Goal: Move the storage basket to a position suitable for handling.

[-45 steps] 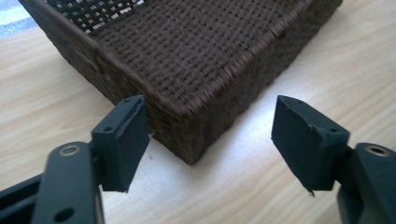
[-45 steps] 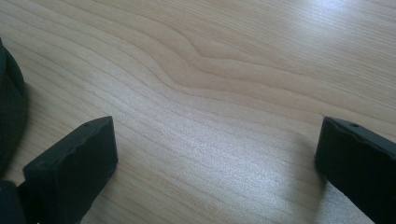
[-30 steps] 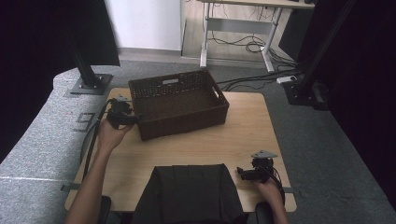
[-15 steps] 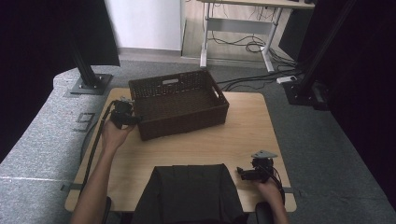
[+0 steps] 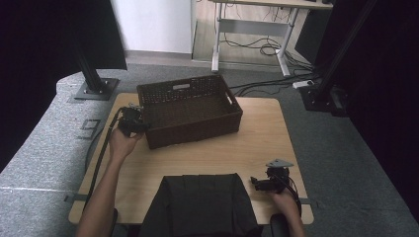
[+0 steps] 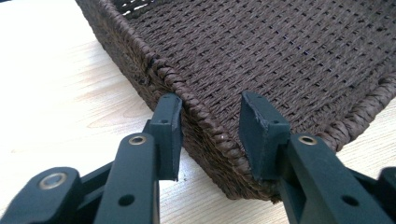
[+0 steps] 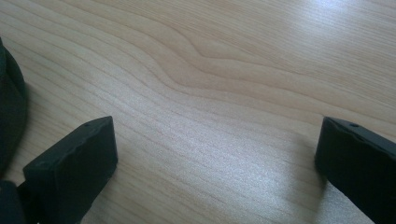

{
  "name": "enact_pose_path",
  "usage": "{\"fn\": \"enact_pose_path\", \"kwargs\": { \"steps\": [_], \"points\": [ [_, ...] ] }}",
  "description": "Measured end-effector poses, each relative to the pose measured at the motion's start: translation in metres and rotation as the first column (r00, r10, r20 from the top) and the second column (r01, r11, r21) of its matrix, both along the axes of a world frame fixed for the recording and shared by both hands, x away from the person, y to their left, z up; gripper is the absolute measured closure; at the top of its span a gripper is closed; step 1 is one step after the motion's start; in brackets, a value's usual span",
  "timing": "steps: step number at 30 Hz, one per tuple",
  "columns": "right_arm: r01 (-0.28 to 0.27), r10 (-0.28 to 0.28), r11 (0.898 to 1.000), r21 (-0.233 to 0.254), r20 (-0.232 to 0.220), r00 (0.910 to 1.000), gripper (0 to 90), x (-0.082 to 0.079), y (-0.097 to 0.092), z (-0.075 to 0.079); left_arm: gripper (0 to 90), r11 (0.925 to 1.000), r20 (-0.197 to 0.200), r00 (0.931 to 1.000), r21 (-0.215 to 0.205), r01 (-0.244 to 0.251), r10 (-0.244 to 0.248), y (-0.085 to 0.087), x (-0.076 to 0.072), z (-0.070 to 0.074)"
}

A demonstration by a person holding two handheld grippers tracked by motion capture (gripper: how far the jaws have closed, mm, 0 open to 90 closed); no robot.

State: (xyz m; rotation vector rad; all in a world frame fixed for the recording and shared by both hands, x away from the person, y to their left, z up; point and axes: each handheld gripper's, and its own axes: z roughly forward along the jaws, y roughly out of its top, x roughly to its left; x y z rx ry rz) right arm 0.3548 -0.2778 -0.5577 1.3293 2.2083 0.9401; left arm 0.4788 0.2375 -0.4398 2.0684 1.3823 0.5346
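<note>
I count one woven basket (image 5: pixel 189 109), one black cloth (image 5: pixel 200 203), and my two tongs (image 5: pixel 132 121) (image 5: pixel 269 181) on one tabletop (image 5: pixel 257 143).

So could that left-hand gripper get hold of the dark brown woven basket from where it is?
Probably yes: the left gripper is open, its jaws already straddling the dark brown woven basket's rim with nothing between.

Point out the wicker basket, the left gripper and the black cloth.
wicker basket (image 5: pixel 190 112), high view, on its woven floor.
left gripper (image 6: pixel 210 130), left gripper view, midway between its fingers, astride the basket's wall.
black cloth (image 5: pixel 200 202), high view, at its middle.
</note>
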Motion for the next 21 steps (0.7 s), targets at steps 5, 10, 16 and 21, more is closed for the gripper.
{"fn": "enact_pose_path", "kwargs": {
  "steps": [5, 10, 16, 21],
  "points": [
    [0.000, 0.000, 1.000, 0.000, 0.000, 1.0000, 0.0, 0.000, 0.000, 0.000, 63.5, 1.0000, 0.007, 0.9999, 0.002, 0.008, -0.008, 0.001, -0.002, -0.001],
    [-0.001, 0.001, 1.000, 0.001, 0.000, 1.0000, 0.0, 0.000, 0.000, 0.000, 66.0, 0.9997, 0.006, 0.9998, 0.013, 0.020, -0.020, 0.000, -0.004, -0.001],
    [0.001, -0.001, 1.000, 0.001, 0.000, 1.0000, 0.0, 0.000, 0.000, 0.000, 70.0, 0.9993, 0.005, 0.9994, -0.016, 0.033, -0.033, 0.003, -0.008, -0.002],
    [-0.001, 0.001, 1.000, 0.001, -0.001, 1.0000, 0.0, 0.000, 0.000, 0.000, 71.9, 0.9988, 0.017, 0.9988, -0.012, 0.047, -0.047, 0.002, -0.013, -0.003]
  ]
}}
